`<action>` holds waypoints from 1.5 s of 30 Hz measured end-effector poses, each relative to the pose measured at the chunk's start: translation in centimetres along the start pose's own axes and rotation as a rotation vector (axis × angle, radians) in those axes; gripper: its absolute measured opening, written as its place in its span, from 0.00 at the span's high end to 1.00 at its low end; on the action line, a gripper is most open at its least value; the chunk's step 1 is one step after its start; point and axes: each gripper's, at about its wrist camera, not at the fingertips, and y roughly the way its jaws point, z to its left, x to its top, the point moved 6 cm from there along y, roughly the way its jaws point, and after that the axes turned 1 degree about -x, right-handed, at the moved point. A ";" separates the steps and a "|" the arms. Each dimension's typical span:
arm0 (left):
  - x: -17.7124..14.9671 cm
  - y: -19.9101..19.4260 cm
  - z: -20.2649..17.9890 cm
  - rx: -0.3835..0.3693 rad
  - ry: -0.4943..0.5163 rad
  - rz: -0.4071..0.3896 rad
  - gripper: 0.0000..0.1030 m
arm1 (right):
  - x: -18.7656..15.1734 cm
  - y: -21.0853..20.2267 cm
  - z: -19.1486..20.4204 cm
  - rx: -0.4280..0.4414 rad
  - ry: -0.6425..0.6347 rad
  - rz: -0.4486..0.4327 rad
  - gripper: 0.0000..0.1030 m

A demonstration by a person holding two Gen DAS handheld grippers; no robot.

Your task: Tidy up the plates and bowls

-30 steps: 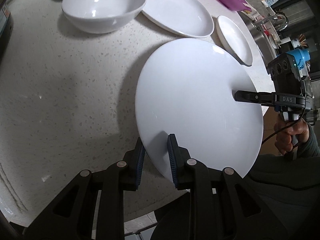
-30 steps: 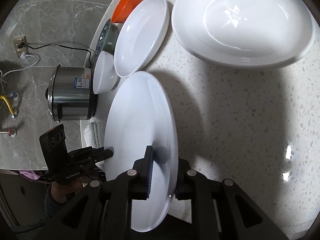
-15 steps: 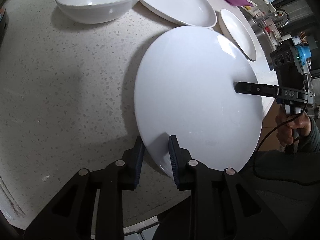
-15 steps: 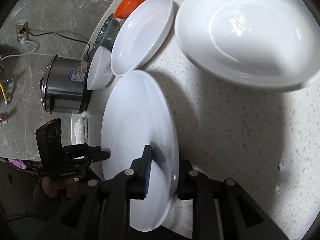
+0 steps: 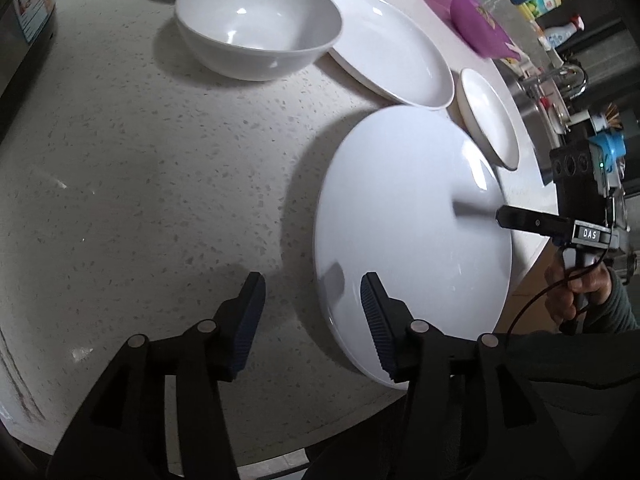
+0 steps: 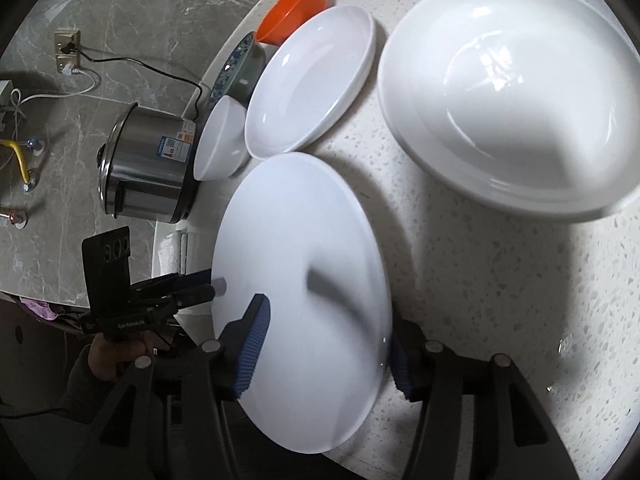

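A: What does the left hand-held gripper (image 5: pixel 312 320) hold?
B: Nothing; its jaws are opening beside the flat white plate (image 5: pixel 408 232) lying on the desk (image 5: pixel 160 160).
A: And the right hand-held gripper (image 6: pixel 326 344)?
B: Opening too, the plate's rim between its pads, unpressed.

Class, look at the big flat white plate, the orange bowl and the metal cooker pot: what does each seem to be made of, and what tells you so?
Flat white plate: glazed ceramic or melamine, hard to tell; smooth, glossy, with soft highlights.
Orange bowl: probably plastic; uniform bright colour, duller sheen.
Cooker pot: brushed stainless steel, by its silvery streaked reflections and dark trim.
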 end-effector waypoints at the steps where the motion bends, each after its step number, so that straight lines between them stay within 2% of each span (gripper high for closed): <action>1: 0.0 -0.1 0.2 -0.005 -0.005 -0.001 0.53 | 0.0 0.0 0.0 0.002 0.000 0.001 0.41; 3: -0.1 -0.3 0.3 -0.011 -0.015 -0.009 0.47 | 0.0 -0.2 0.0 -0.008 -0.009 0.001 0.39; 8: -0.1 -0.8 0.2 -0.038 -0.040 -0.039 0.46 | 0.0 -0.6 -0.2 -0.050 -0.029 -0.005 0.39; 10: 0.1 -1.5 0.0 -0.053 -0.046 -0.066 0.38 | -0.1 -0.7 -0.3 -0.073 -0.034 -0.006 0.38; 12: 0.5 -2.4 -0.5 -0.080 -0.049 -0.106 0.23 | -0.2 -1.2 -0.4 -0.103 -0.039 -0.007 0.35; 13: 0.7 -2.9 -0.9 -0.100 -0.052 -0.132 0.19 | -0.3 -1.8 -0.4 -0.125 -0.049 -0.013 0.34; 15: 1.3 -3.3 -1.7 -0.129 -0.065 -0.161 0.00 | -0.2 -2.8 -0.2 -0.148 -0.071 -0.029 0.31; 17: 1.9 -3.4 -2.3 -0.150 -0.079 -0.170 0.00 | 0.3 -4.6 0.2 -0.184 -0.105 -0.059 0.24; 19: 2.6 -3.4 -2.9 -0.149 -0.086 -0.178 0.00 | 0.8 -6.0 0.7 -0.183 -0.121 -0.080 0.16; 21: 3.2 -3.3 -3.7 -0.123 -0.083 -0.184 0.00 | 1.8 -7.4 1.2 -0.172 -0.130 -0.078 0.05; 23: 3.9 -3.0 -4.5 -0.096 -0.086 -0.187 0.00 | 2.8 -8.4 1.5 -0.170 -0.142 -0.081 0.00; 29: 6.0 -2.6 -6.0 -0.043 -0.158 -0.233 0.00 | 8.2 -10.6 2.8 -0.101 -0.204 -0.076 0.00; 33: 7.6 -1.6 -7.4 -0.077 -0.246 -0.241 0.00 | 12.9 -10.7 3.1 -0.078 -0.257 -0.046 0.00; 36: 9.0 -0.5 -7.4 -0.060 -0.297 -0.231 0.00 | 15.8 -9.5 2.8 -0.081 -0.278 -0.021 0.01; 37: 9.5 -0.1 -7.4 -0.061 -0.313 -0.228 0.00 | 16.9 -8.8 2.4 -0.077 -0.271 0.002 0.02; 39: 10.5 0.4 -7.4 -0.062 -0.340 -0.233 0.00 | 18.1 -7.8 1.8 -0.068 -0.254 0.041 0.13; 45: 12.8 2.3 -7.2 -0.031 -0.345 -0.224 0.00 | 20.1 -4.9 -1.0 -0.061 -0.199 0.141 0.25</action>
